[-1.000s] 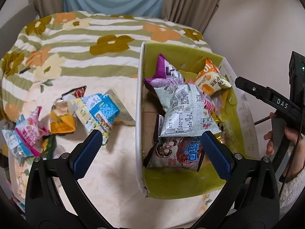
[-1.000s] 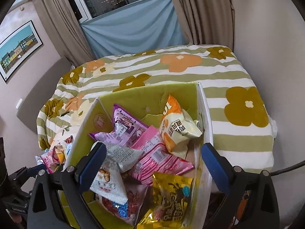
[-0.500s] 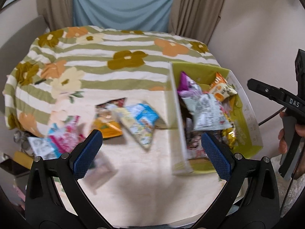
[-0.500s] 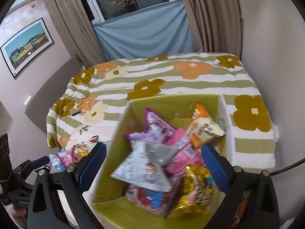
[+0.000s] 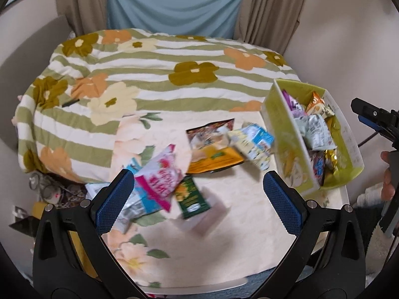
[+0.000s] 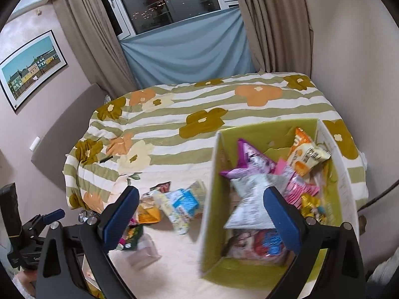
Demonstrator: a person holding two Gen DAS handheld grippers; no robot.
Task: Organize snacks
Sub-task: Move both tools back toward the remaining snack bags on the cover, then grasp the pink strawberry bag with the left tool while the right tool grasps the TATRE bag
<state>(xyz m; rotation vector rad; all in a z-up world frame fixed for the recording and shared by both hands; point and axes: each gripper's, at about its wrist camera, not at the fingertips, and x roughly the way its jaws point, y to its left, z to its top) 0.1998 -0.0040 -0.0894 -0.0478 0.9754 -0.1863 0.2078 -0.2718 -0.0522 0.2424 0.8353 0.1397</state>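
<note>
A green box (image 5: 279, 114) (image 6: 212, 199) holds several snack bags, among them a purple one (image 6: 249, 159) and an orange one (image 6: 305, 154). Loose bags lie on the cream cloth to its left: a pink and white bag (image 5: 159, 177), a dark green packet (image 5: 190, 196), an orange bag (image 5: 214, 149) and a blue and white bag (image 5: 254, 142). My left gripper (image 5: 199, 199) is open and empty above the loose bags. My right gripper (image 6: 199, 214) is open and empty above the box's left wall.
A flowered, striped blanket (image 5: 149, 74) covers the bed behind the cream cloth (image 5: 199, 244). Curtains (image 6: 274, 25) and a window are at the back. A wall stands close on the right. Clutter (image 5: 49, 194) sits off the bed's left edge.
Both grippers have pulled back and swung left. The left view went from over the box to over the loose bags. The box now sits at the right.
</note>
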